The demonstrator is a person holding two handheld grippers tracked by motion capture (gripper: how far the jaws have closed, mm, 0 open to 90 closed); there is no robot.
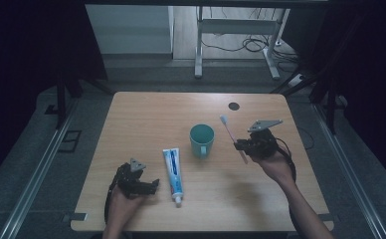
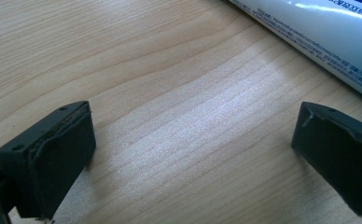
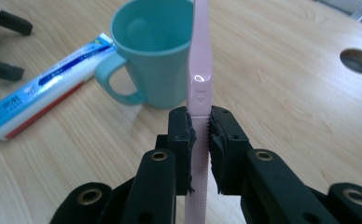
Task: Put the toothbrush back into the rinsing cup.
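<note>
One pink toothbrush (image 3: 200, 88) clamped in the right gripper (image 3: 200, 135), teal mug (image 3: 153, 51) just beyond; left gripper (image 2: 193, 140) agape beside the toothpaste tube (image 2: 319, 32).

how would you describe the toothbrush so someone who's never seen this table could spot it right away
Start at the wooden table and find the teal mug near its middle. Just right of the mug, the right claw is shut on a thin pink toothbrush, whose white bristle head points toward the far edge. Unlike the flat blue-and-white toothpaste tube left of the mug, it is slim, pink and lifted off the tabletop.
</note>
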